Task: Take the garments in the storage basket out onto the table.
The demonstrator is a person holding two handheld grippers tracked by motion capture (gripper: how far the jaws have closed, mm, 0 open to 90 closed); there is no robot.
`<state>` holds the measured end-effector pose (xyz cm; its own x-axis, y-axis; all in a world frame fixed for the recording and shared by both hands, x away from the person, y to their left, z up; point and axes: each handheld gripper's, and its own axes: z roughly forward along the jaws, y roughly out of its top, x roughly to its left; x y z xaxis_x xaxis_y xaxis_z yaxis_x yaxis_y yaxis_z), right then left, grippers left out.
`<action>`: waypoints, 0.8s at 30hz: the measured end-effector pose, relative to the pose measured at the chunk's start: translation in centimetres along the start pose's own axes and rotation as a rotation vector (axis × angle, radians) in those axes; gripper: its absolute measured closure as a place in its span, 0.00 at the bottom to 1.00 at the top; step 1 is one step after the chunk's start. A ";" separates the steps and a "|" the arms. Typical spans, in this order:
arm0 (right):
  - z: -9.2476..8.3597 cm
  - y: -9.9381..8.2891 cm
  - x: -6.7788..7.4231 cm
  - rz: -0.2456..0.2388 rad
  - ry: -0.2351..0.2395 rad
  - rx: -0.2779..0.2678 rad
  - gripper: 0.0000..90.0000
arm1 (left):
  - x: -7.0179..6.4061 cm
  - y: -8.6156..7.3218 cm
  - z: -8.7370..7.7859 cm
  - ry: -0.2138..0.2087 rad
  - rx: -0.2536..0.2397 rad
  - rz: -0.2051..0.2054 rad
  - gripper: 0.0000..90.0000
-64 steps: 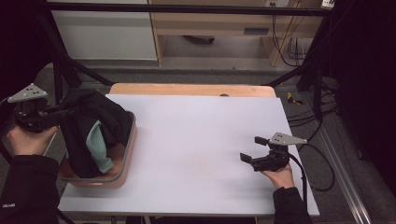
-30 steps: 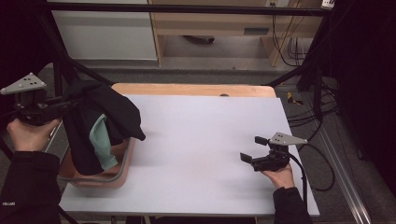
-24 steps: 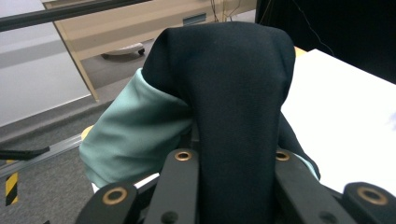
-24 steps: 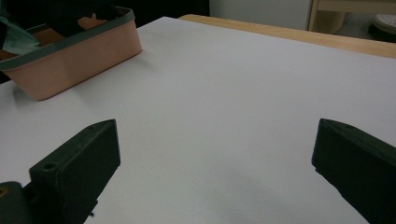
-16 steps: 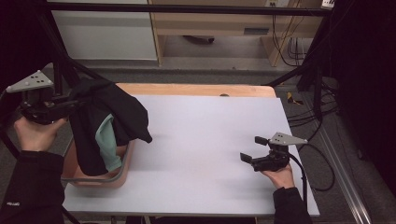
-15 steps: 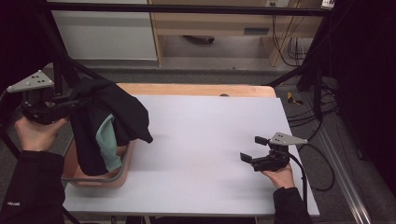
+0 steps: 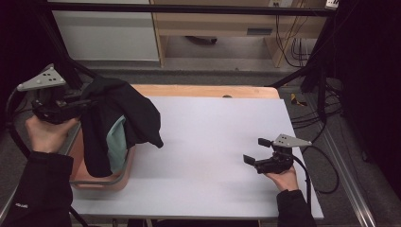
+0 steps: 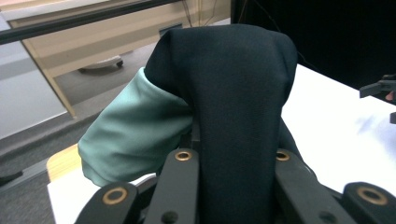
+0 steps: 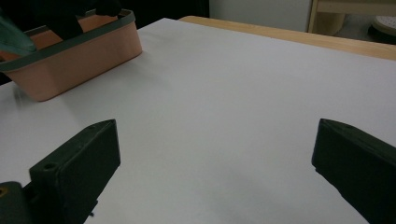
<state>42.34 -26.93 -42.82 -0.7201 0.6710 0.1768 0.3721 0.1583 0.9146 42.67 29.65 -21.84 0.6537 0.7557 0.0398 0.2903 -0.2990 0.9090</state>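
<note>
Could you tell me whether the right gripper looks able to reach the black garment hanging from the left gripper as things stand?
Probably yes: the right gripper stands open, with only bare table between it and the black garment.

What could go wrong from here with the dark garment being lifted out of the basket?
The left gripper is shut on the black garment, but the teal cloth hangs tangled with it and might come along or drop onto the table. The garment's lower end sits in the pink basket; pulling sideways could drag or tip it. The right gripper rests open, far away, unable to steady anything.
</note>
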 end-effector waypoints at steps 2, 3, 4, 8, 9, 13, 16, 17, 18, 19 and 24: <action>0.0 0.0 0.0 -0.002 0.000 0.001 0.02 | -0.6 0.4 0.4 -0.012 0.002 0.008 0.90; 0.0 0.0 0.0 -0.001 -0.001 -0.001 0.02 | -0.6 0.4 0.4 -0.012 0.002 0.008 0.90; 0.0 0.0 0.0 -0.004 -0.002 -0.004 0.02 | -1.0 0.6 0.7 -0.020 0.001 0.016 0.90; 0.0 0.0 0.0 -0.001 -0.001 -0.004 0.02 | -1.6 1.1 1.2 -0.033 -0.007 0.028 0.90; 0.0 0.0 0.0 -0.001 -0.001 -0.004 0.02 | -1.9 1.2 1.3 -0.041 0.001 0.022 0.90; -0.1 0.0 0.0 -0.001 -0.001 -0.004 0.02 | -2.7 1.8 1.8 -0.051 -0.007 0.044 0.90; -0.1 0.0 0.0 -0.001 -0.001 -0.004 0.02 | -3.2 2.1 2.3 -0.072 -0.004 0.037 0.90; -0.1 0.0 0.0 -0.001 -0.001 -0.004 0.02 | -3.2 2.1 2.3 -0.072 -0.004 0.037 0.90; -0.1 0.0 0.0 -0.001 -0.001 -0.005 0.02 | -3.3 2.2 2.5 -0.077 -0.003 0.037 0.90; -0.1 0.0 0.0 -0.002 -0.001 -0.005 0.02 | -3.7 2.4 2.9 -0.088 -0.004 0.039 0.90; -0.1 0.0 0.0 -0.001 0.000 -0.004 0.02 | -4.6 2.7 3.7 -0.109 -0.004 0.050 0.90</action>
<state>42.30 -27.03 -42.74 -0.7204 0.6709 0.1756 0.3687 0.1561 0.9164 43.05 23.23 -21.05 0.7394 0.6721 0.0401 0.2527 -0.3321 0.9088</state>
